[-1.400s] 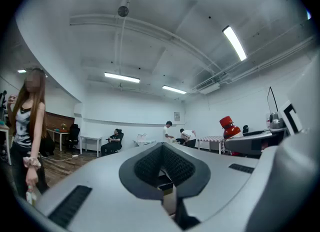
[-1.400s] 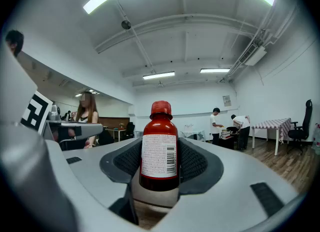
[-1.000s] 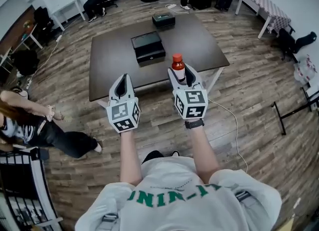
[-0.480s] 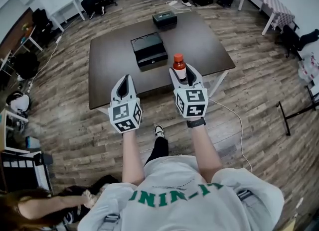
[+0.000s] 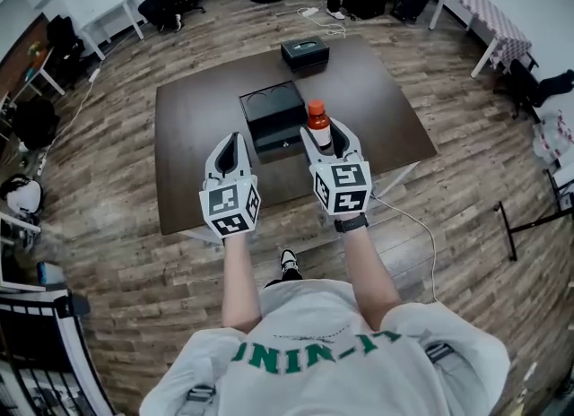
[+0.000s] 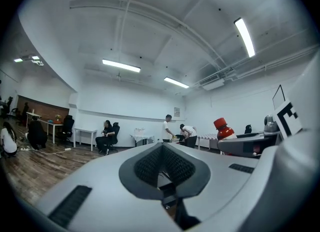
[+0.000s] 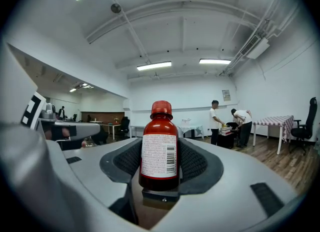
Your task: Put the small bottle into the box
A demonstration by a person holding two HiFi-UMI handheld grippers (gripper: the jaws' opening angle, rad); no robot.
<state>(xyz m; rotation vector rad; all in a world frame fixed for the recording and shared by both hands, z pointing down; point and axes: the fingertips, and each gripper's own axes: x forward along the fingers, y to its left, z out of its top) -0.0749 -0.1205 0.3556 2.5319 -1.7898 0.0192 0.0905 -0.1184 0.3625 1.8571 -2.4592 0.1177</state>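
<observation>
A small red bottle (image 5: pixel 317 124) with a red cap and a white label stands upright between the jaws of my right gripper (image 5: pixel 323 138), which is shut on it. In the right gripper view the bottle (image 7: pixel 159 151) fills the middle, with the black pads (image 7: pixel 200 163) against its sides. An open black box (image 5: pixel 273 117) lies on the dark table (image 5: pixel 193 136), just left of and beyond the bottle. My left gripper (image 5: pixel 230 150) hovers over the table's near part, shut and empty; its pads (image 6: pixel 145 166) meet in the left gripper view.
A second, closed black box (image 5: pixel 305 51) sits at the table's far edge. A white cable (image 5: pixel 421 226) runs over the wood floor to the right. People, chairs and white tables stand along the back wall. A black stand (image 5: pixel 520 221) is at the right.
The person has stepped up to the table, so both grippers now hang over its near part. The held bottle has come level with the open box. A person at the left has left the view.
</observation>
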